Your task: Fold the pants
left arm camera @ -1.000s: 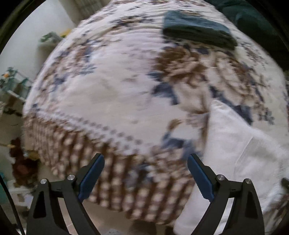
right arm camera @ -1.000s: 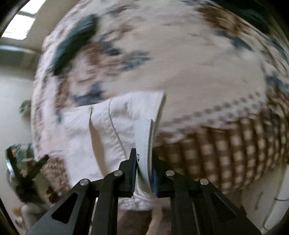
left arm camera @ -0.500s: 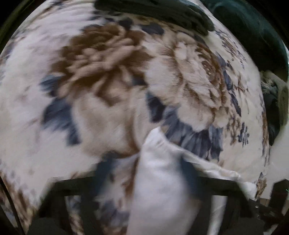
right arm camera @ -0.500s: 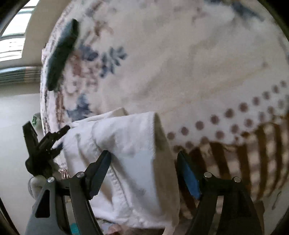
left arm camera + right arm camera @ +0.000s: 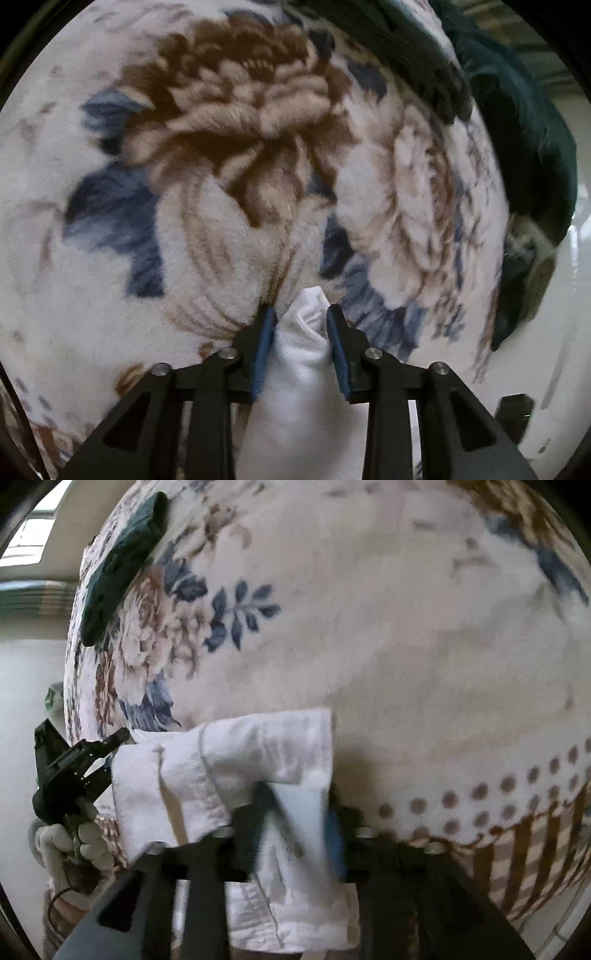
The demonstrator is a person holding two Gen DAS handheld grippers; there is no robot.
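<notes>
Pants: we see white pants (image 5: 236,771) bunched at the near edge of the bed, part lying on the blanket (image 5: 406,627), part hanging over the side toward the floor.
Left gripper: we note the left gripper (image 5: 300,321) pinching a puckered white tip of the pants (image 5: 306,332); both blue pads press the cloth, with only the wad's width between them.
Left gripper, from the right wrist: it (image 5: 110,742) sits at the pants' far left corner, held in a gloved hand (image 5: 70,845).
Right gripper: we find the right gripper (image 5: 299,805) blurred; its fingers stand either side of a hanging fold near the pants' right edge. The gap looks narrow, but we cannot tell whether the pads grip the cloth.
Pants edges: the right hem runs straight down from a square corner on the blanket; the lower edge droops past the bed's side.
Bed edge: a dotted band and brown checks mark the blanket's border (image 5: 517,830), right of the pants.
Open room: we log a broad stretch of floral blanket beyond the pants, bare up to the far side.
Far side: a folded dark green cloth (image 5: 118,565) lies well apart from the pants, at the far bed edge.
</notes>
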